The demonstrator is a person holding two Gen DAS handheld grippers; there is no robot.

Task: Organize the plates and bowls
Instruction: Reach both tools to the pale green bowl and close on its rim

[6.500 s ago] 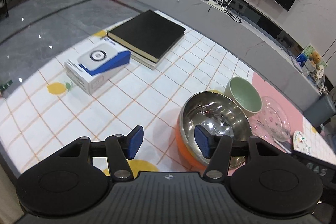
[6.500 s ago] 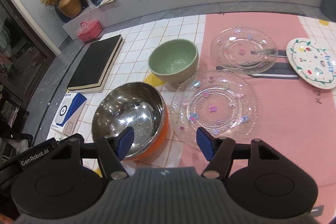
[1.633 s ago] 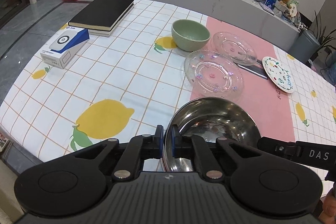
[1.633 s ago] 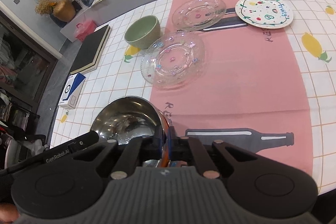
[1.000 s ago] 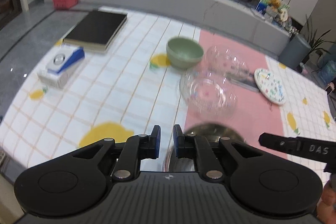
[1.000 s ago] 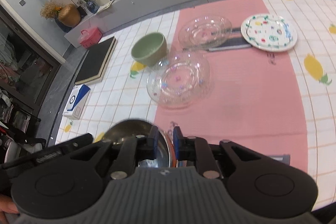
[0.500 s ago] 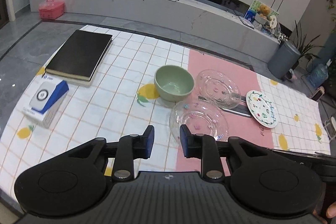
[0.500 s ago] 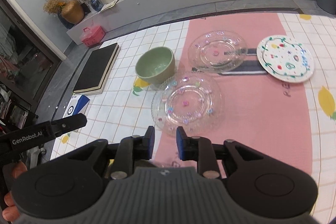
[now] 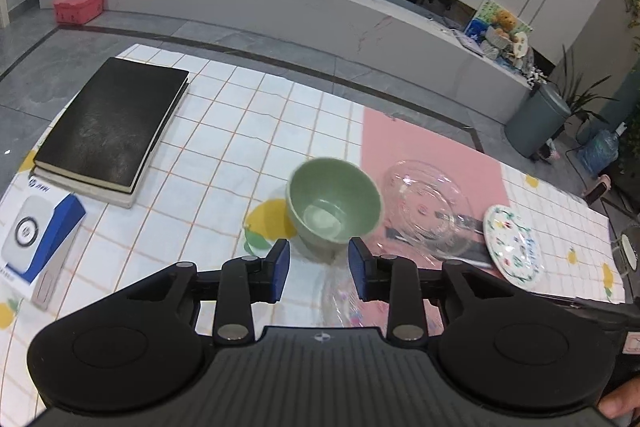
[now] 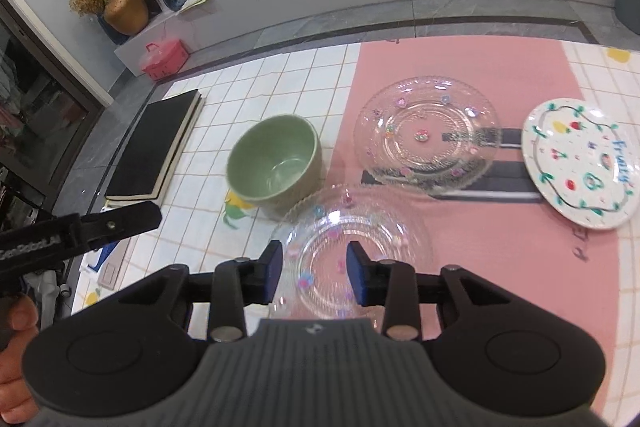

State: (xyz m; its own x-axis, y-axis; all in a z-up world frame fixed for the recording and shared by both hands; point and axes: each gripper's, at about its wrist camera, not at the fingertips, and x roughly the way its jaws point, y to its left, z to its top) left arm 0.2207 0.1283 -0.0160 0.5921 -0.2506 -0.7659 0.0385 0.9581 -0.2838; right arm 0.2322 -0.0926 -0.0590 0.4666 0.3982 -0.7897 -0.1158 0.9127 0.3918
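Note:
A green bowl point(image 9: 334, 203) point(image 10: 276, 163) stands upright on the tablecloth. Just before it lies a clear glass plate point(image 10: 352, 247) point(image 9: 340, 295) with small coloured dots. A second clear plate point(image 10: 428, 131) point(image 9: 428, 207) and a white painted plate point(image 10: 580, 163) point(image 9: 514, 243) lie further right on the pink strip. My left gripper point(image 9: 319, 269) hovers short of the green bowl, its jaws opening with nothing between them. My right gripper point(image 10: 314, 273) hangs over the near clear plate, its jaws opening and empty. The steel bowl is out of view.
A black book point(image 9: 112, 123) point(image 10: 160, 143) and a white-and-blue box point(image 9: 38, 239) lie at the table's left. A low grey TV bench point(image 9: 280, 7) runs beyond the table, with a pink case point(image 9: 78, 1) and a grey bin point(image 9: 538, 119) on the floor.
Both grippers let go of the steel bowl, which dropped out of view. They moved forward toward the green bowl and clear plates, and their jaws spread apart.

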